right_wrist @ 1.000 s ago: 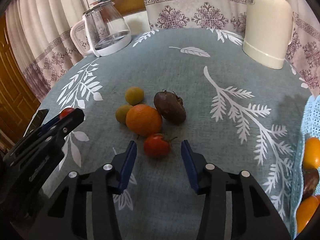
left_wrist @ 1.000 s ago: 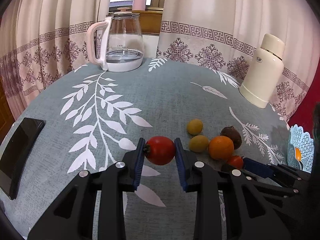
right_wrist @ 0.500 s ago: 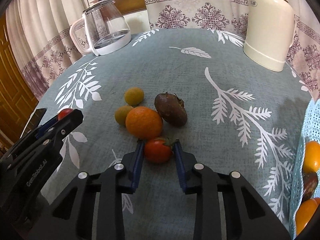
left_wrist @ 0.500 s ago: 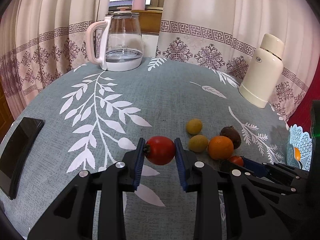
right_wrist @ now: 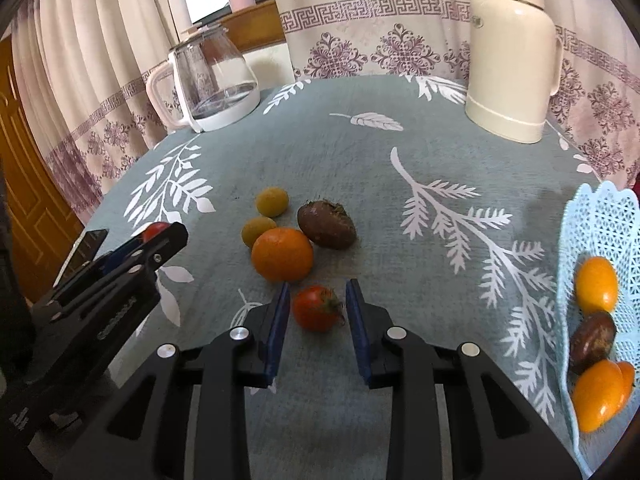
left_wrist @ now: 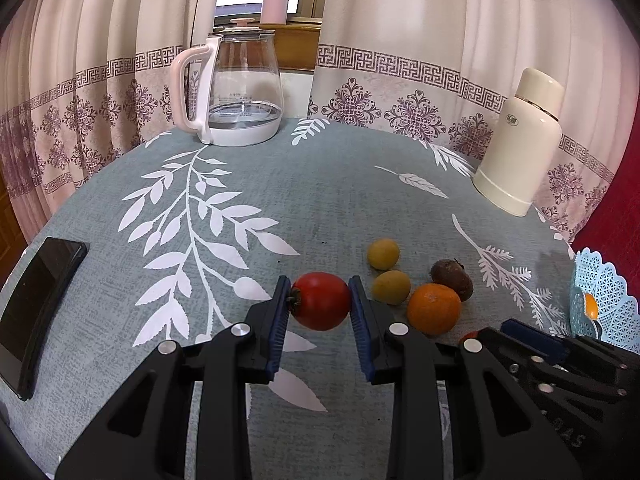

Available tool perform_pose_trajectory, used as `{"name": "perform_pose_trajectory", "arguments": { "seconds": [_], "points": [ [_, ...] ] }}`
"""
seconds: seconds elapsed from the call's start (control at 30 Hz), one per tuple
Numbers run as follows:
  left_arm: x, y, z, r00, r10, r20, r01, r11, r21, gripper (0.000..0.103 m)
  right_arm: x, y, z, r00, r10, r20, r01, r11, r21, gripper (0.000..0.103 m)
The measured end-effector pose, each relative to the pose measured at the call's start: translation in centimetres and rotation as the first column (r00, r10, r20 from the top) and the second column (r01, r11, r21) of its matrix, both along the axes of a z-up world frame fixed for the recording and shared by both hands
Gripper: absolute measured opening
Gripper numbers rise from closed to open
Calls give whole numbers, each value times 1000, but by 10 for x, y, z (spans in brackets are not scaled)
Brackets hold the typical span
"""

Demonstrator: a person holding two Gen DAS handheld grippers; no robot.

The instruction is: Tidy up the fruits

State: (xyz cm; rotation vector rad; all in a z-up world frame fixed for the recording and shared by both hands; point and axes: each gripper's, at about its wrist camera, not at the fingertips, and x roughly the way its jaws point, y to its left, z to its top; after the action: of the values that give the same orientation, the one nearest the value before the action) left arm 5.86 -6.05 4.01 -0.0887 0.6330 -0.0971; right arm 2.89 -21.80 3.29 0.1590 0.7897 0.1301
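Note:
My left gripper (left_wrist: pixel 319 285) is shut on a large red tomato (left_wrist: pixel 320 302) and holds it above the grey-green tablecloth. My right gripper (right_wrist: pixel 316 294) is shut on a small red tomato (right_wrist: pixel 315 310) with a green stalk, just in front of an orange (right_wrist: pixel 282 254). Beside the orange lie a brown fruit (right_wrist: pixel 326 226) and two yellow-green fruits (right_wrist: pixel 272 201) (right_wrist: pixel 258 229). In the right wrist view the left gripper (right_wrist: pixel 160 240) shows at the left edge. A pale blue basket (right_wrist: pixel 592 208) at the right holds orange fruits and a brown one.
A glass kettle (left_wrist: pixel 240 92) stands at the back left and a cream thermos (left_wrist: pixel 520 144) at the back right. A black phone (left_wrist: pixel 36 312) lies at the left table edge. Curtains hang behind the round table.
My right gripper closed on the small tomato and shifted slightly with it toward the basket side. The left gripper kept still with its tomato.

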Motion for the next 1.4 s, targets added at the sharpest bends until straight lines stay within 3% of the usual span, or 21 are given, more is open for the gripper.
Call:
{"name": "perform_pose_trajectory", "arguments": {
  "seconds": [0.47, 0.57, 0.6, 0.83, 1.0, 1.4],
  "points": [
    [-2, 0, 1, 1000, 0, 5, 0, 1000, -4, 31, -17, -4, 3, 1000, -22, 1, 22, 1000, 13, 31],
    [-2, 1, 0, 1000, 3, 4, -3, 1000, -4, 31, -11, -4, -4, 999, -26, -23, 27, 999, 32, 54],
    [-2, 1, 0, 1000, 3, 3, -3, 1000, -5, 31, -9, -3, -6, 999, -28, -25, 29, 999, 30, 55],
    [-2, 0, 0, 1000, -2, 5, 2, 1000, -2, 30, 10, 5, -18, 998, -17, -57, 16, 1000, -15, 54],
    [-2, 0, 0, 1000, -4, 4, 4, 1000, -2, 31, 17, 10, -21, 998, -15, -65, 12, 999, -53, 32],
    [-2, -1, -1, 1000, -9, 5, 9, 1000, 0, 31, -2, 0, -4, 999, -46, -13, 46, 998, -41, 31]
  ]
}}
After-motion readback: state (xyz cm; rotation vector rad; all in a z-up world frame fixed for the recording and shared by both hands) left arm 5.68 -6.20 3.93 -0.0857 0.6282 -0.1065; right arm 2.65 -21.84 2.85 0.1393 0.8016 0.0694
